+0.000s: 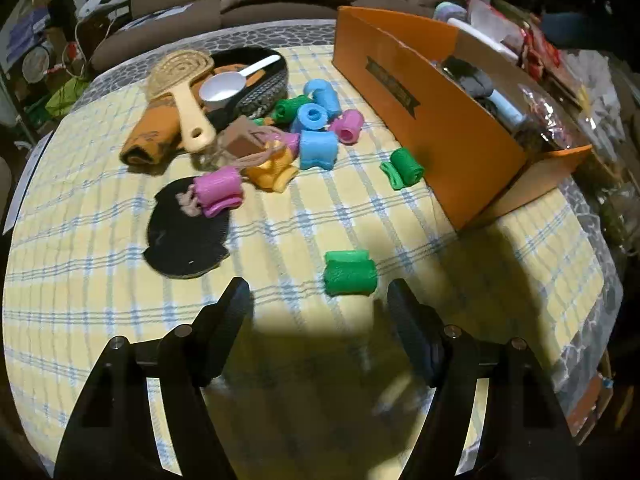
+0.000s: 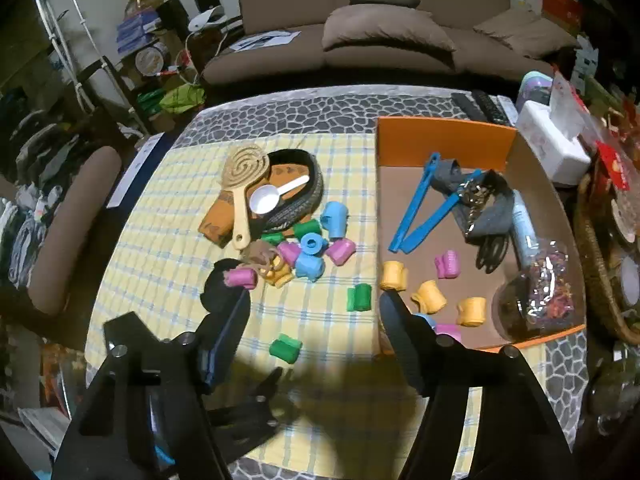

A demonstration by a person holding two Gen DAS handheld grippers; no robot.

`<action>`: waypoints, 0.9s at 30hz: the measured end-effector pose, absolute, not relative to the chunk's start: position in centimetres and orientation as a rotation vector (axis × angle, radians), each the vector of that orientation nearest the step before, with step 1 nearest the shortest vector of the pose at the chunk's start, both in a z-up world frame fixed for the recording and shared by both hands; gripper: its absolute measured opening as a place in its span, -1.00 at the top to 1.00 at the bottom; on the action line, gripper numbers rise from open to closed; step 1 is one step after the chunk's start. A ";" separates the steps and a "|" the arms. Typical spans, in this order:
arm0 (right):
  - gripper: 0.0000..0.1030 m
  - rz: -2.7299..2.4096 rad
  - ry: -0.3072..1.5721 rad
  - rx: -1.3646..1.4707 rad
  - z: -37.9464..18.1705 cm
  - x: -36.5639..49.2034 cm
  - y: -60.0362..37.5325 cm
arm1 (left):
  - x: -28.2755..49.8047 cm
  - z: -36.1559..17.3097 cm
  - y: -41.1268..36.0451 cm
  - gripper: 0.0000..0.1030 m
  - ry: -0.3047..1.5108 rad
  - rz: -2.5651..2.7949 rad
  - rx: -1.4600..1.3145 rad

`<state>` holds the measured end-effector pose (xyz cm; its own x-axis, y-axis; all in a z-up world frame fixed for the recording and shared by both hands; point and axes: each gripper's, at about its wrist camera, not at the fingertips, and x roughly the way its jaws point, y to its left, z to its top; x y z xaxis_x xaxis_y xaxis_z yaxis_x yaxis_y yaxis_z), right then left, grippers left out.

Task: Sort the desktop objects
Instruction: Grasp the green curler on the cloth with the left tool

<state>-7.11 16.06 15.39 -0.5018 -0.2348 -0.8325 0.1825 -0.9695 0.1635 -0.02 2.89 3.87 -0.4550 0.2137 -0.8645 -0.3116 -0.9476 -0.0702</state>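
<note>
- Your bench (image 1: pixel 100 208) wears a yellow checked cloth, and the clutter sits toward its far half, so there's open room near you to work in.
- The orange box (image 1: pixel 420 120) stands on the right side of the cloth. In the right wrist view it already holds yellow and pink rolls, blue tongs and a bottle, so it looks like your sorting bin.
- The pile of coloured rolls (image 2: pixel 316 248) lies beside the dark basket (image 2: pixel 304 200), well apart from your hands.
- Your left gripper (image 1: pixel 316 300) points down at the near green roll (image 1: pixel 350 274). Its fingers stand fairly wide with nothing between them and the roll just beyond the tips: a likely next pick.
- Your right gripper (image 2: pixel 314 308) hangs higher, fingers apart and empty. The second green roll (image 2: pixel 359 297) lies beyond them, by the box wall.
</note>
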 end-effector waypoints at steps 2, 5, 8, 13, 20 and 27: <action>-0.28 -2.515 -0.092 1.418 15.0 -7.4 15.9 | -0.1 3.6 3.4 -0.33 0.152 2.436 -1.423; -0.19 -2.490 -0.114 1.430 14.3 -7.8 15.8 | -0.5 3.1 4.0 -0.33 0.161 2.431 -1.431; -0.17 -2.479 -0.119 1.442 13.7 -8.2 15.7 | -0.9 2.5 4.2 -0.12 0.164 2.435 -1.443; -0.12 -2.469 -0.132 1.452 13.1 -8.5 15.7 | -1.5 1.8 3.5 0.45 0.119 2.438 -1.466; -0.12 -2.459 -0.141 1.465 12.6 -8.8 15.7 | -1.4 3.3 1.3 0.45 0.044 2.428 -1.436; -0.12 -2.438 -0.140 1.473 11.6 -9.0 14.2 | -1.6 7.0 -3.9 0.45 -0.068 2.454 -1.373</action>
